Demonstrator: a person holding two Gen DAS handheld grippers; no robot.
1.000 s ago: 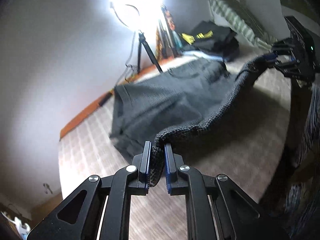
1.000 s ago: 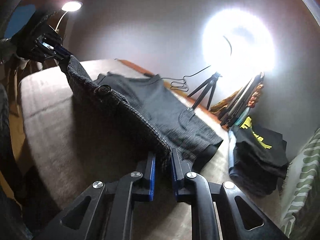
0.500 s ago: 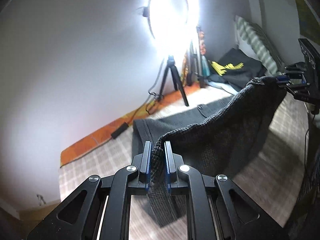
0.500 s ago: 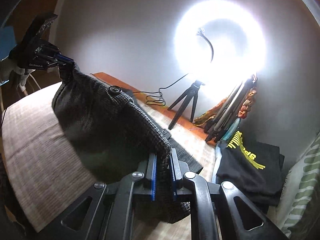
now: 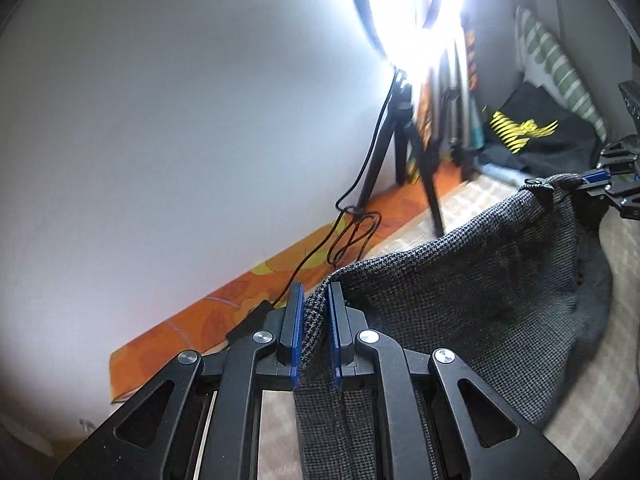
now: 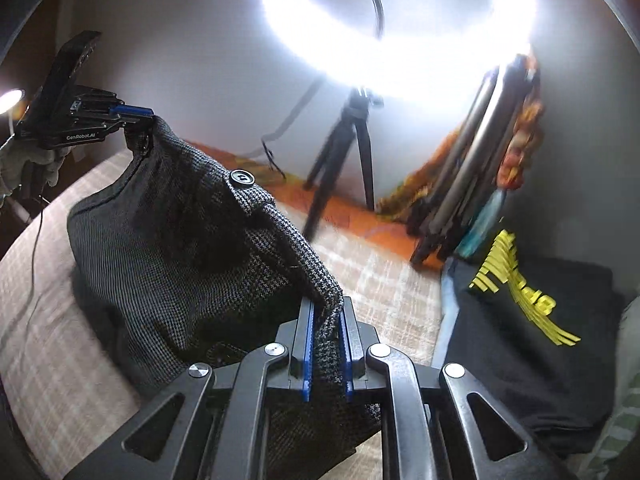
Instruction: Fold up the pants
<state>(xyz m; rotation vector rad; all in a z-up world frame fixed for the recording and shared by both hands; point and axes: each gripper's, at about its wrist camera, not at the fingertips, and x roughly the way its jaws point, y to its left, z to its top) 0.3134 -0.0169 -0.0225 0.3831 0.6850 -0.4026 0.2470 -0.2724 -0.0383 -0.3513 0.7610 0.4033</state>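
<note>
- Pants (image 5: 460, 300) of grey houndstooth cloth, hung in the air by the waistband between two grippers, lower part sagging onto the checked bedcover (image 5: 592, 412) below.
- Left gripper (image 5: 316, 328) clenched on one end of the waistband, cloth pinched between the blue pads and trailing down past the linkage.
- Right gripper (image 6: 326, 344) clamped likewise on the other end of the waistband, a fold of fabric bunched between its jaws; seen also from the left wrist camera at the far corner (image 5: 600, 184).
- Waist button (image 6: 241, 177) showing on the band, roughly midway along the stretch between the two grips.
- Soft, limp fabric by the look of it: drapes and buckles freely, no stiffness to hold a crease unaided; moderately weighty for cloth, judging by the deep sag.
- Woven texture likely grippy against the pads, so little slip risk; nothing fragile apart from that button.
- Best purchase probably at the thick waistband, as now, and later at the hems or the fold line once laid flat.
- Nearby: ring light (image 6: 400, 20) on a tripod (image 6: 344, 160), a black garment with yellow print (image 6: 532, 320) lying beside the work area, well apart from the pants.
</note>
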